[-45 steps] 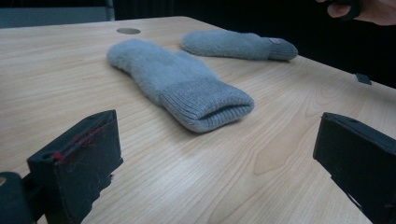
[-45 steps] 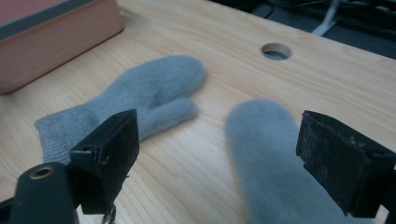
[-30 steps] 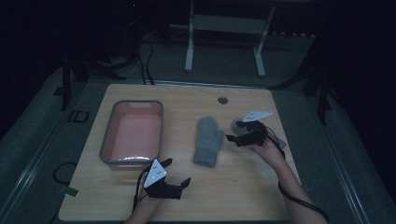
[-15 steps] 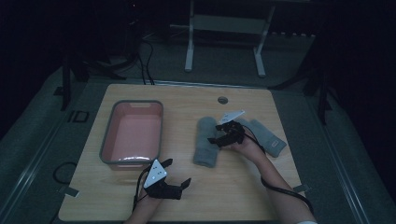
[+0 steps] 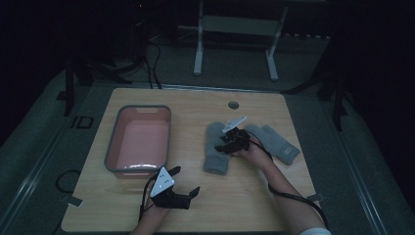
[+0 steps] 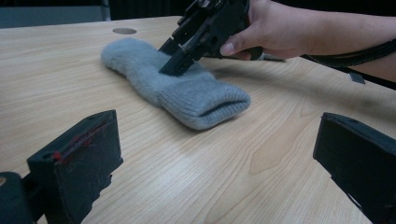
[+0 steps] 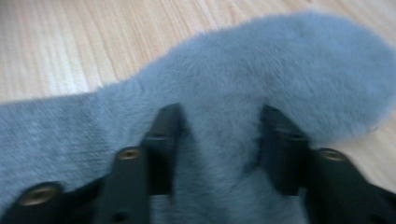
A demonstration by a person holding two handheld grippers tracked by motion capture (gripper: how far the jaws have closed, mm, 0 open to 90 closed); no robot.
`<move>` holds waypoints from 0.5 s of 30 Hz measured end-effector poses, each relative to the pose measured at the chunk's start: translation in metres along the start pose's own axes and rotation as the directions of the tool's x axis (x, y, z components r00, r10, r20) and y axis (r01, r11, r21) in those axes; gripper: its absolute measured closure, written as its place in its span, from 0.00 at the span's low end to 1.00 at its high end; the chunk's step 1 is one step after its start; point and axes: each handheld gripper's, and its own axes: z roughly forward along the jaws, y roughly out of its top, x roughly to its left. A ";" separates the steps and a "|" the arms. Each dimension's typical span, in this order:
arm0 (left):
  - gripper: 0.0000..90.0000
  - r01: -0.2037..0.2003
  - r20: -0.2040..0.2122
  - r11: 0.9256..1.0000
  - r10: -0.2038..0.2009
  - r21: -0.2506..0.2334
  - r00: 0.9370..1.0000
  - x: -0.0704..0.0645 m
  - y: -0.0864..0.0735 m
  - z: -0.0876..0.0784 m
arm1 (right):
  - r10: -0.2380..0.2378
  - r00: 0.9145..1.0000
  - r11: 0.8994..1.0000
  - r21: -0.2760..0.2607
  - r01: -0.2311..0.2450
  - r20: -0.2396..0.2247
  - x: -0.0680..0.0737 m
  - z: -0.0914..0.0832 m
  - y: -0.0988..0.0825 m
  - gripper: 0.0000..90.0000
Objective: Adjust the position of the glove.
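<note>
Your right gripper (image 5: 226, 145) presses its parted jaws down into the grey mitten (image 5: 216, 147); your left gripper (image 5: 185, 184) hovers wide apart nearer you.

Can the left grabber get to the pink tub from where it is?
Probably yes. The left gripper hangs open over bare table just in front of the pink tub, and nothing lies between them. The mittens and the other gripper are off to the side.

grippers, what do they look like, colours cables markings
Both are black, boxy two-jaw tools. The left gripper carries a pale grey three-cornered plate with dark dots; red marks streak one jaw edge. The right gripper carries a similar plate, brass screws near its jaws, and a black cable.
</note>
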 end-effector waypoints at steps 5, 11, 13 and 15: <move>0.01 -0.001 -0.001 1.000 0.001 0.001 1.000 0.000 0.000 0.000 | 0.005 0.999 1.000 0.006 -0.004 -0.034 0.002 -0.002 0.001 0.84; 0.01 0.005 -0.006 1.000 -0.005 -0.006 1.000 0.001 0.000 0.000 | 0.008 0.998 0.998 -0.058 -0.012 -0.070 0.018 -0.022 0.002 0.89; 0.01 0.004 -0.006 1.000 -0.004 -0.007 1.000 0.002 0.000 -0.001 | 0.010 0.997 0.997 -0.075 -0.016 -0.075 0.021 -0.025 0.002 0.89; 0.01 0.003 -0.008 1.000 -0.003 -0.007 1.000 0.001 0.000 -0.001 | 0.000 0.996 0.995 -0.099 -0.009 -0.090 0.034 -0.033 0.004 0.89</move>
